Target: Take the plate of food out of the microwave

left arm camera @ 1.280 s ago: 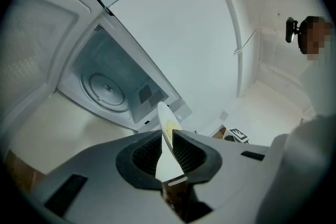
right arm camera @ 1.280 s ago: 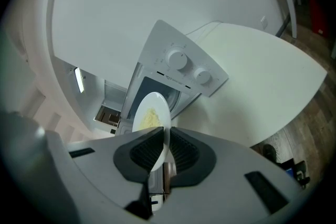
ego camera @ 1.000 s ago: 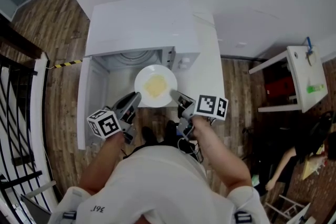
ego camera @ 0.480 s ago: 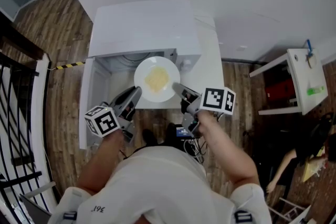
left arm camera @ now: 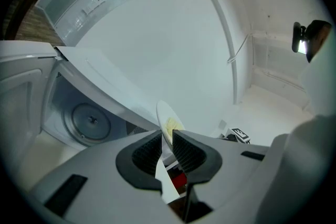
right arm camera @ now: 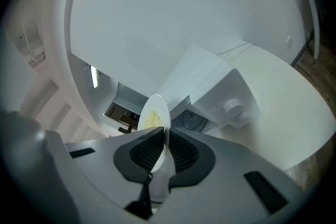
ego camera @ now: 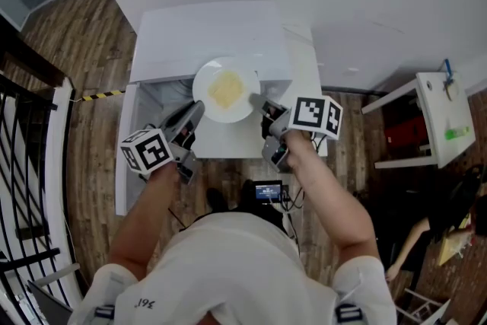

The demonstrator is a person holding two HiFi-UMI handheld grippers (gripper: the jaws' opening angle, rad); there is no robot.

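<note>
Head view looks down on a round white plate point(ego camera: 202, 84) carrying a patch of pale yellow food point(ego camera: 227, 89); it hangs in the air between the two grippers, clear of the cavity, and from this angle it overlaps the front top edge of the boxy white microwave point(ego camera: 213, 30); the left gripper point(ego camera: 196, 109) meets the plate's near-left rim and the right gripper point(ego camera: 259, 106) its near-right rim, each with its marker cube toward the person; the white microwave door point(ego camera: 124, 152) stands swung open at the left, above the brown wooden plank floor point(ego camera: 87, 27). Left gripper view has both ribbed black pads clamped on the plate's edge, one on each face of the rim; the plate is seen edge-on with the food on one face; beside it the open cavity shows a round grey turntable hub point(left arm camera: 92, 121). Right gripper view tells the same of its side: jaws nearly together, pinching the thin rim; beyond the plate, white knobs point(right arm camera: 234, 109) sit on the microwave's front panel.
</note>
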